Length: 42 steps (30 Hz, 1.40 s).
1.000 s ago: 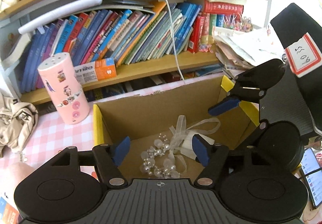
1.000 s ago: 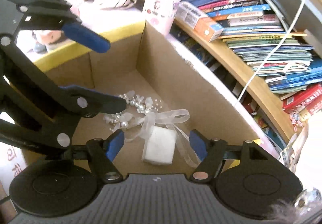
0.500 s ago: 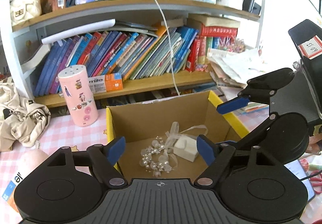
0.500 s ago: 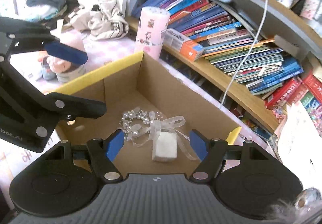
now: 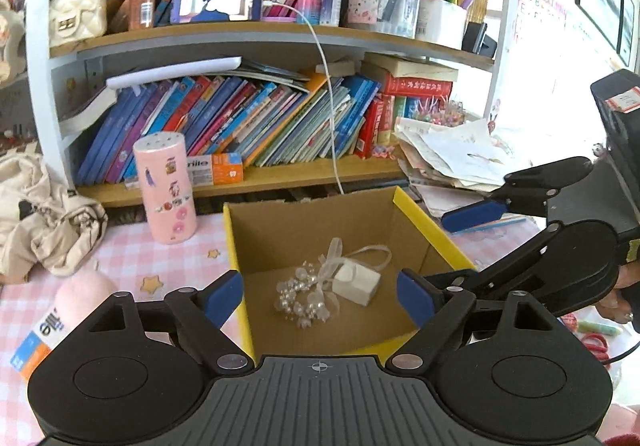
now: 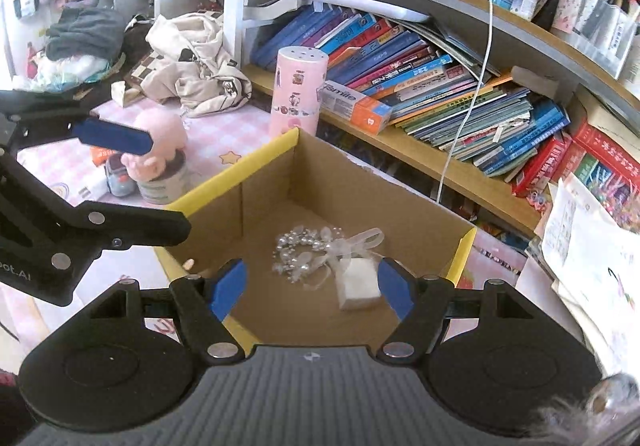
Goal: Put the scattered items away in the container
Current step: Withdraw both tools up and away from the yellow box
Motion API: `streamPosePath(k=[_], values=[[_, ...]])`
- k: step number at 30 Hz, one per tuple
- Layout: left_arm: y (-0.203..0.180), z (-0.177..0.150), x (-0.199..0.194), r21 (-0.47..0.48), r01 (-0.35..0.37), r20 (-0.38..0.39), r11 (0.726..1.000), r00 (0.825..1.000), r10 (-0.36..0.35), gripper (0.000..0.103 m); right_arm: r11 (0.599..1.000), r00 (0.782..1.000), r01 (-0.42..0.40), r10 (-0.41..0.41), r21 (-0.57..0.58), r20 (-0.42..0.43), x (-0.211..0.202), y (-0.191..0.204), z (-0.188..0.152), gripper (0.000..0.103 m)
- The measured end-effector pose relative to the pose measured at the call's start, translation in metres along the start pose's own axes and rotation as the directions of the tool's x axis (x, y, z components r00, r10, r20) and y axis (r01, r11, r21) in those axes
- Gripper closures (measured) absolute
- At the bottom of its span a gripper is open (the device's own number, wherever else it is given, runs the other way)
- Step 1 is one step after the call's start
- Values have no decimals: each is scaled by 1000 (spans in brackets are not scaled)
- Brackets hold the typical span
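Both claws have risen away from the cardboard box (image 5: 424, 224), left claw (image 5: 320, 296) and right claw (image 6: 312, 288) open and empty, while inside lie the light, fragile pearl garland (image 5: 304, 296), best lifted by its ribbon, and a soft white block (image 5: 357, 281).

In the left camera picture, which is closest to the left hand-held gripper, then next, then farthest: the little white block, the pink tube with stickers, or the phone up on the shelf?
From the left hand-held gripper:
1. White block, lying in the cardboard box just ahead, beside the pearl ribbon ornament.
2. Pink tube, standing on the table, ahead to the left.
3. Phone, high on the upper shelf.
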State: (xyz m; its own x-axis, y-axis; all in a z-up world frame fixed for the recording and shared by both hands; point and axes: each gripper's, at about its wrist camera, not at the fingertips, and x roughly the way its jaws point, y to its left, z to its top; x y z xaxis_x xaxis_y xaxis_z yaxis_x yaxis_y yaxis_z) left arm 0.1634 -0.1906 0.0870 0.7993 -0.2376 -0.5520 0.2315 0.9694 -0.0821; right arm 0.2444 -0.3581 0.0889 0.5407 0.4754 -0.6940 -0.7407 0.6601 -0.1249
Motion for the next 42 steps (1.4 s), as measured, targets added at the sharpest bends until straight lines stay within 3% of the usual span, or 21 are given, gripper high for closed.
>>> streamPosePath(k=[22,32,38,42], values=[[43,-60,-56,-5,25,-39,1000,999,-25,11,975,992,120,-110,188,-62,-19,87,-41,24],[64,-76,-71,-44,-17,-61,999,998,14,10,899,979,203,-184,389,-86,-12,126,-63,18],[72,-92,-80,-34,-80,-72,996,994,78,10,892,971,240,-214,384,-109,-11,148,-71,16],[68,-97,-84,16,-55,-74,998,996,56,10,894,971,239,-215,378,-105,-9,159,-69,15]])
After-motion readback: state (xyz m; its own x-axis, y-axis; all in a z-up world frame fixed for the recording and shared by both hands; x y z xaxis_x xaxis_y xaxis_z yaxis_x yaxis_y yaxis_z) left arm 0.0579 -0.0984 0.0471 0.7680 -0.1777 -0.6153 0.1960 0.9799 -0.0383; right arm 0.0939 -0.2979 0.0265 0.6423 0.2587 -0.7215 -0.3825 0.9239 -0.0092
